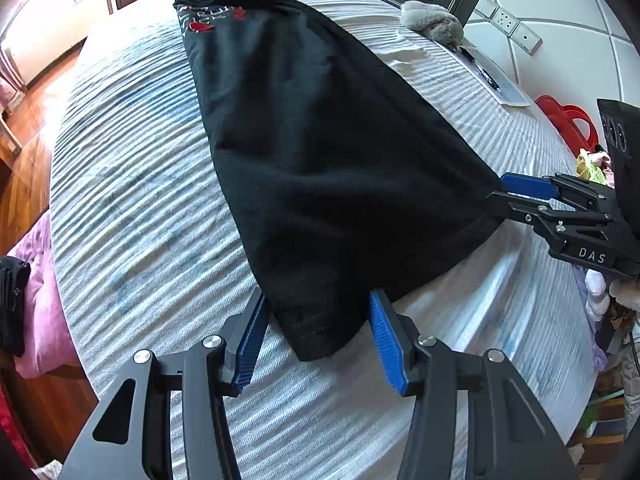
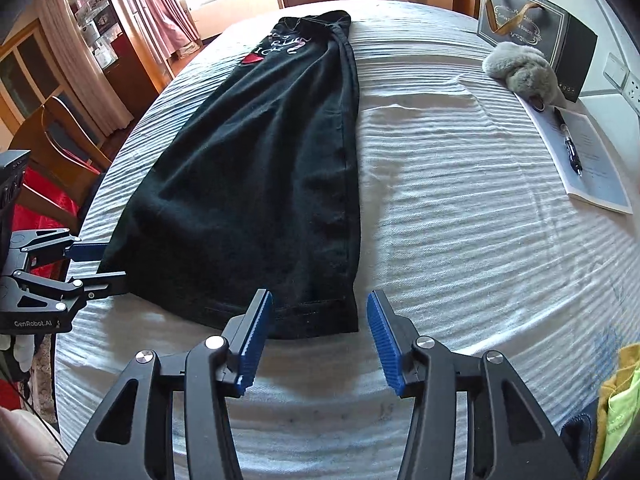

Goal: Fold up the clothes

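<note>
A black T-shirt [image 1: 312, 148] with a red and white print lies folded into a long strip on the white striped bedspread [image 1: 140, 220]; it also shows in the right wrist view [image 2: 256, 176]. My left gripper [image 1: 316, 320] is open, its blue pads on either side of the near left hem corner. My right gripper [image 2: 316, 320] is open around the near right hem corner. Each gripper shows in the other's view, the right one [image 1: 508, 190] and the left one [image 2: 100, 262], at the hem with the jaws apart.
A grey plush toy [image 2: 520, 72], a dark gift bag [image 2: 532, 28] and a booklet with a pen [image 2: 588, 156] lie at the far right of the bed. A wooden chair [image 2: 60, 140] stands left. Yellow-green clothes [image 2: 620, 400] lie at the right edge.
</note>
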The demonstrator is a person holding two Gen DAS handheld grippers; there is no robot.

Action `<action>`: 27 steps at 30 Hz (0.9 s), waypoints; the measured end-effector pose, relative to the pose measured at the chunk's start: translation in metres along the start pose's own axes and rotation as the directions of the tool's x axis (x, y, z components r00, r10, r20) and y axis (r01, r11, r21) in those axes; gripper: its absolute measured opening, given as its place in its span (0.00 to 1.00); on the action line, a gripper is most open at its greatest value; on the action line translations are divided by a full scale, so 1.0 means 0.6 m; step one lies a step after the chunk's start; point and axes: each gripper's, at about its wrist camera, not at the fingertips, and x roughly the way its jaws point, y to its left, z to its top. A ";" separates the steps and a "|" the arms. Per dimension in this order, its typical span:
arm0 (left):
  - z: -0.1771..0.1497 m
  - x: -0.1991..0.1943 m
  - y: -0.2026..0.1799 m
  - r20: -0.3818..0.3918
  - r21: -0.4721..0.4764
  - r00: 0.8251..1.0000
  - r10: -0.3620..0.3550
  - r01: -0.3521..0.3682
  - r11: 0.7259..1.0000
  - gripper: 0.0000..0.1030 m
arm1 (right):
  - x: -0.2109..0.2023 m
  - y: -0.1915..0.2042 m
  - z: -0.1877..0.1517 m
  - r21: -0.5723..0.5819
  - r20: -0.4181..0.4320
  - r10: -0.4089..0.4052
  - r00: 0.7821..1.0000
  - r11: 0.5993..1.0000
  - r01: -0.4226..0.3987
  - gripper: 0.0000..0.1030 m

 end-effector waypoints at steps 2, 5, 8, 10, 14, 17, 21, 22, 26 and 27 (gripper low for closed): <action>-0.001 0.002 -0.014 0.006 0.027 1.000 0.024 -0.024 0.999 0.49 | 0.007 0.007 -0.003 -0.026 -0.005 -0.009 1.000 1.000 0.008 0.49; -0.003 0.001 -0.022 0.000 0.061 0.998 0.058 -0.058 0.996 0.21 | 0.011 0.022 -0.011 -0.076 0.013 -0.038 0.999 0.996 0.039 0.53; 0.004 -0.008 -0.016 -0.020 0.051 1.000 0.004 -0.003 0.999 0.10 | 0.007 0.028 -0.014 -0.068 0.014 -0.018 1.000 0.997 0.019 0.27; 0.013 -0.024 -0.018 -0.009 0.069 1.000 -0.026 0.026 0.997 0.09 | 0.004 0.034 -0.009 -0.058 -0.007 0.005 1.000 0.998 -0.006 0.12; 0.046 -0.070 0.002 0.031 0.075 0.991 -0.127 0.124 0.989 0.09 | -0.021 0.031 0.018 0.002 0.015 0.089 0.996 0.996 -0.089 0.12; 0.097 -0.102 0.033 0.079 0.093 0.983 -0.164 0.157 0.983 0.09 | -0.051 0.017 0.071 0.044 0.083 0.131 0.988 0.990 -0.135 0.12; 0.200 -0.133 0.098 0.139 0.126 0.973 -0.186 0.169 0.978 0.09 | -0.069 0.004 0.187 0.056 0.168 0.124 0.978 0.989 -0.135 0.12; 0.232 -0.130 0.116 0.145 0.129 0.973 -0.181 0.162 0.978 0.09 | -0.065 0.002 0.221 0.058 0.181 0.117 0.976 0.990 -0.130 0.12; 0.354 -0.086 0.195 0.128 0.129 0.978 -0.166 0.150 0.980 0.09 | 0.002 -0.002 0.348 0.068 0.166 0.072 0.983 0.994 -0.084 0.12; 0.379 -0.068 0.214 0.117 0.129 0.980 -0.158 0.143 0.981 0.09 | 0.027 -0.005 0.373 0.081 0.152 0.061 0.987 0.994 -0.074 0.12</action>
